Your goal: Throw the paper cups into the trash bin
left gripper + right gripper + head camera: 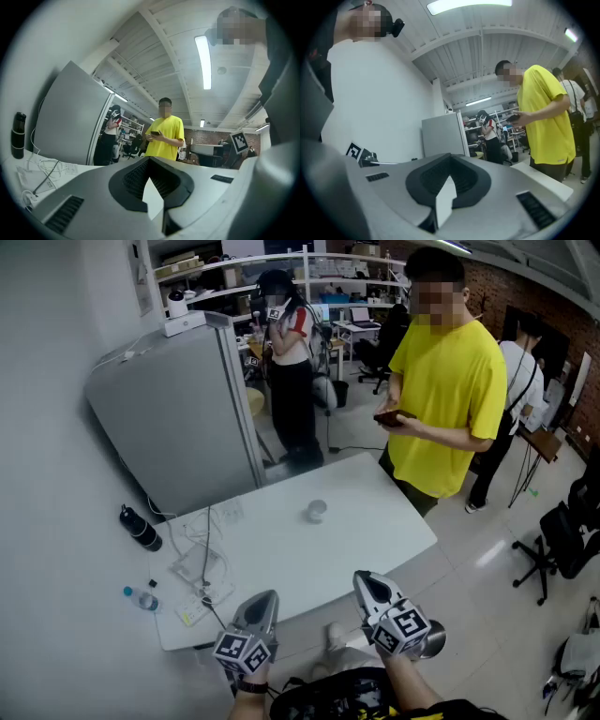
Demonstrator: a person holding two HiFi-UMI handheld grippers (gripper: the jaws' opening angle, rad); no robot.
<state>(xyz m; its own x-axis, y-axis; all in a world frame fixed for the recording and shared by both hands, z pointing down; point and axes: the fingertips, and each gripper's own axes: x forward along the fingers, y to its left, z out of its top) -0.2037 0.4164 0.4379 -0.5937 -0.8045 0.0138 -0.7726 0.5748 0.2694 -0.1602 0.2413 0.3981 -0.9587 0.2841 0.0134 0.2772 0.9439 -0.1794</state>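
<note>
A workshop with a brick wall and shelves runs across the top of the head view, and one white table [375, 531] fills the middle of the frame. One grey partition [173, 423] stands at the upper left.

You have one paper cup [316, 511] in sight. It sits alone near the table's centre, slightly toward the far edge, and it is too small to tell whether it stands or lies, or which way its mouth faces.

Three people are in view. A person in a yellow shirt [442, 404] stands at the table's far right corner, and two others stand farther back.

There are two bottles at the left, outside the table's edge: a black bottle [141, 528] and a clear bottle [141, 598]. Loose cables [202, 563] cover the table's left end.

You hold two grippers low in the frame, both level. The left gripper [262, 606] has its jaws pressed together on nothing, and the right gripper [368, 585] is the same. Their tips reach just over the table's near edge — bare tabletop lies between them and the cup.
</note>
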